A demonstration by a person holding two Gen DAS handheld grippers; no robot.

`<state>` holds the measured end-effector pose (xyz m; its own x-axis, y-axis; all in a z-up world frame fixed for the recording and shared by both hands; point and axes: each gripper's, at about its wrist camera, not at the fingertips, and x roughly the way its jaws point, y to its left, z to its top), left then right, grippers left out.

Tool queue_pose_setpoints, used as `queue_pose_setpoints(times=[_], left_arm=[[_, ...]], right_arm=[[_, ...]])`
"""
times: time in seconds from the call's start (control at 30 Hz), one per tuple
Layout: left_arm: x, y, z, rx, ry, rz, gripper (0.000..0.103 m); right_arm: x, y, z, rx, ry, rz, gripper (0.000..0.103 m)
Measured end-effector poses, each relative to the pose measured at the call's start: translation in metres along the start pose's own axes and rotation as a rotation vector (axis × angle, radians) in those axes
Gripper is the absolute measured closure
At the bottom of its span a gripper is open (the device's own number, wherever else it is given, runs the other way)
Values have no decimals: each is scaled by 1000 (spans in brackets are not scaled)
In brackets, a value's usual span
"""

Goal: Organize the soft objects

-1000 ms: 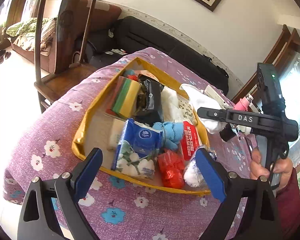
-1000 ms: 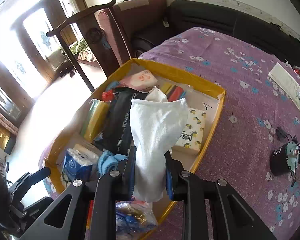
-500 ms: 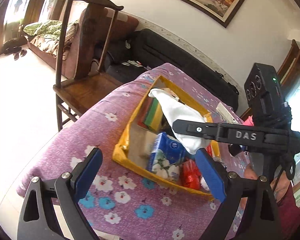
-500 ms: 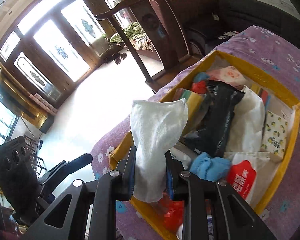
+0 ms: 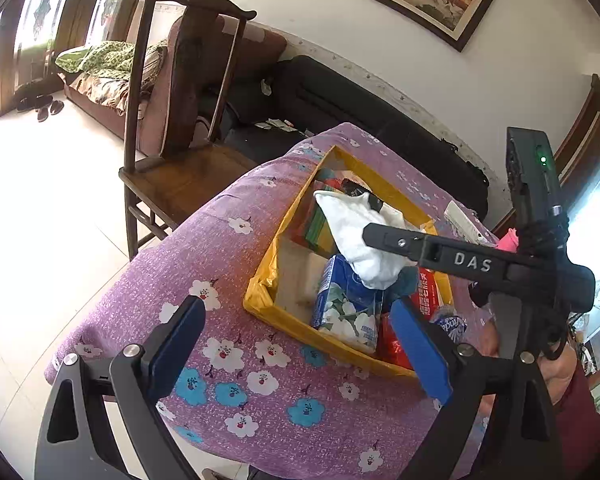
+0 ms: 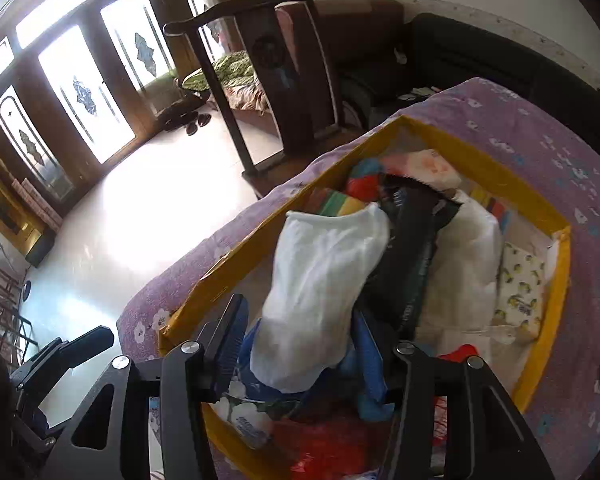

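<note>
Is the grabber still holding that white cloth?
No. The right gripper has just been opening; the white cloth sits loose between its fingers. The left gripper holds nothing.

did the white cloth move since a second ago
Yes. The white cloth went from the right side of the yellow box, by the lemon-print pack, to its left side; the right claw has just been opening around it.

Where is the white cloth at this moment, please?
In the right wrist view the white cloth hangs between the right gripper's just-opened jaws, over the yellow box, beside the black packet.
</note>
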<state>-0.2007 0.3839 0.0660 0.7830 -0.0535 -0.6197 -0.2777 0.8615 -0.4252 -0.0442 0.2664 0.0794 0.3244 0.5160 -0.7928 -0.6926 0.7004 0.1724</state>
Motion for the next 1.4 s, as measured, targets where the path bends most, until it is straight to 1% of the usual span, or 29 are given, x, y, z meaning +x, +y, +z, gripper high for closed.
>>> queue_pose_setpoints(times=[0.07, 0.2, 0.3, 0.37, 0.4, 0.43, 0.47, 0.5, 0.53, 0.57, 0.6, 0.63, 0.67, 0.7, 0.77, 0.83, 0.9, 0.93, 0.97, 1.07, 1.3, 1.4], left_arm=[[0, -5, -1, 8, -2, 5, 9], [-5, -19, -5, 38, -16, 32, 9], [-16, -37, -8, 109, -74, 120, 9], [-30, -53, -10, 164, -160, 226, 9], [-38, -63, -12, 191, -220, 291, 8], [-50, -75, -15, 222, -309, 378, 5], [-59, -85, -18, 236, -379, 430, 0], [-69, -94, -23, 244, -451, 465, 0], [-80, -105, -29, 248, -527, 477, 0], [-84, -111, -36, 245, -570, 469, 0], [-85, -114, -40, 237, -592, 453, 0], [-82, -118, -43, 231, -592, 426, 0], [-74, -125, -41, 244, -546, 400, 0], [-63, -132, -39, 268, -461, 379, 0], [-47, -141, -40, 288, -366, 374, 0], [-38, -149, -45, 294, -320, 389, 0], [-33, -157, -50, 305, -299, 423, 0], [-33, -159, -52, 307, -298, 437, 0], [-33, -159, -49, 304, -296, 444, 0], [-33, -170, -53, 297, -275, 439, 0], [-21, -183, -61, 290, -186, 415, 0], [-19, -186, -65, 296, -172, 423, 0]], right_arm=[[-11, -12, -1, 28, -20, -41, 44], [-27, -30, -12, 67, -40, -58, 44], [-49, -35, -37, 71, -55, -77, 44], [-64, -37, -53, 62, -76, -106, 44], [-72, -39, -60, 59, -87, -119, 44], [-81, -42, -68, 60, -105, -135, 44], [-88, -44, -74, 64, -118, -143, 43], [-97, -47, -80, 69, -134, -149, 42], [-106, -49, -87, 76, -152, -155, 39], [-115, -52, -94, 83, -173, -164, 37], [-123, -54, -99, 88, -190, -171, 37], [-132, -57, -105, 94, -210, -180, 36], [-139, -59, -109, 99, -225, -185, 35], [-146, -60, -114, 104, -243, -192, 33], [-162, -63, -126, 111, -291, -224, 27], [-177, -65, -140, 110, -339, -265, 21], [-186, -67, -150, 104, -371, -301, 14], [-189, -68, -157, 94, -384, -324, 9], [-191, -69, -161, 87, -387, -338, 8], [-191, -75, -173, 78, -371, -372, 8], [-188, -74, -196, 60, -339, -373, 8], [-189, -70, -202, 34, -337, -380, 8]])
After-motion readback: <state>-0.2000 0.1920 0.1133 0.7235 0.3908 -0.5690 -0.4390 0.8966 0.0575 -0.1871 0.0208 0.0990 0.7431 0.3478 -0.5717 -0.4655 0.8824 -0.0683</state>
